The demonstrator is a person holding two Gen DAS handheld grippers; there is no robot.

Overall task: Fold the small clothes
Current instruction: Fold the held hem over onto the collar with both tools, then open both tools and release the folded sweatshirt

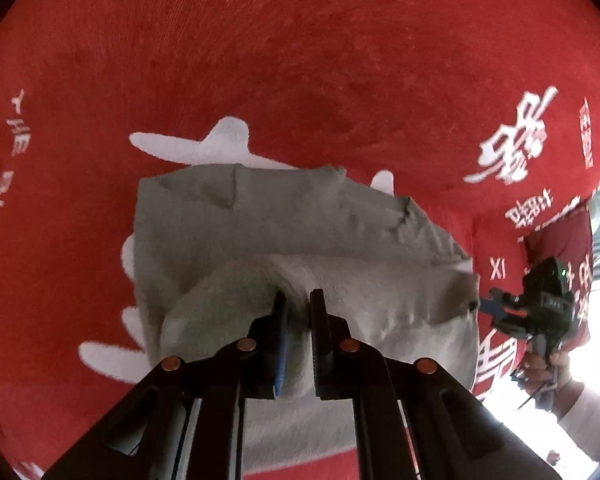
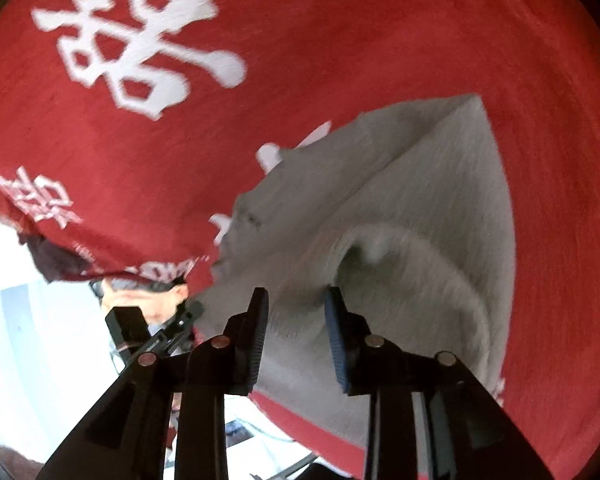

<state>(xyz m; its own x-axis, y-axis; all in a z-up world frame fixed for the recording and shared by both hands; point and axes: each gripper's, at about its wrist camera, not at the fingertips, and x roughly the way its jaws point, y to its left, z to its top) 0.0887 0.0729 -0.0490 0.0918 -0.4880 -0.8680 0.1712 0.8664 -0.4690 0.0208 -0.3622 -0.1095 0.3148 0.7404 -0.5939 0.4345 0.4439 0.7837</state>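
The grey garment (image 1: 300, 240) lies part-folded on the red printed cloth (image 1: 300, 60), its doubled edge toward six o'clock in my left wrist view. My left tongs (image 1: 298, 300) are pinched together on that folded edge. My right tongs (image 2: 296, 300) stand apart over the fabric, gripping nothing; the other corner sits at three o'clock. Judgement: lay the held edge square on the layer beneath, keep tension even, then release.

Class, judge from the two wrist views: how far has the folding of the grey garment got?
Done: the grey garment lies on the red cloth with one layer already turned over. In hand: the left gripper pinches the folded edge; the right gripper stands open over it, pads apart. Left: setting the fold flat, perhaps another fold.
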